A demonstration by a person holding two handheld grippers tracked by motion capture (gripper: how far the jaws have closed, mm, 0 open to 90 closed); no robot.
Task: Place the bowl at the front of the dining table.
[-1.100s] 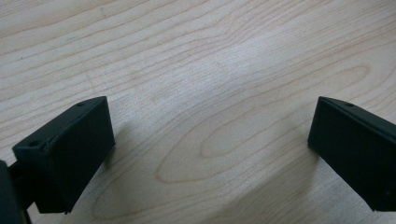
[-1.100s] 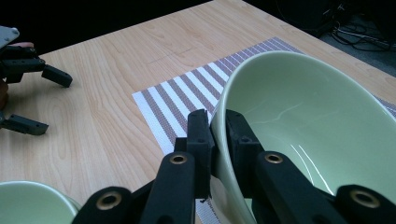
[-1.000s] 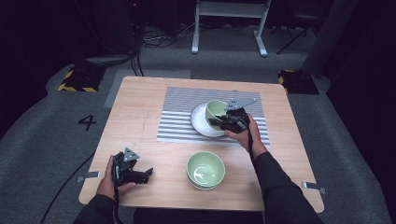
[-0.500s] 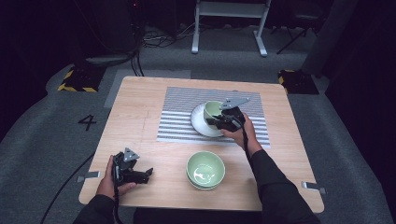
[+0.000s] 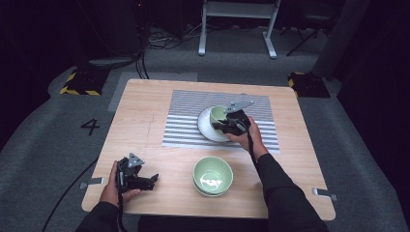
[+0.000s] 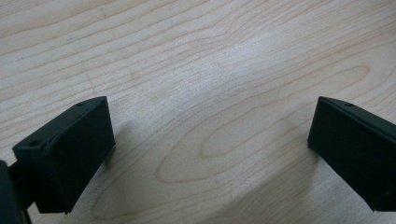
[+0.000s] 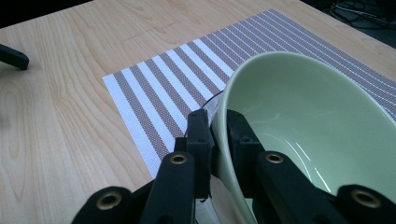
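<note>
My right gripper (image 5: 226, 126) (image 7: 218, 123) is shut on the rim of a pale green bowl (image 5: 218, 113) (image 7: 303, 112), one jaw inside it and one outside. The bowl is tilted over a white plate (image 5: 207, 129) on the striped placemat (image 5: 183, 123) (image 7: 173, 93). I cannot tell whether the bowl touches the plate. My left gripper (image 5: 149, 181) (image 6: 210, 140) is open at the table's front left, its jaws wide apart over bare wood with nothing between them.
Stacked green bowls (image 5: 212, 177) stand near the front edge at the middle, between the two arms. The wooden table (image 5: 140, 121) is bare to the left of the placemat. Around the table lies grey floor, with a white stand's legs (image 5: 237, 29) behind.
My right gripper has shifted slightly left over the plate with the bowl in it. The left gripper has stayed where it was.
</note>
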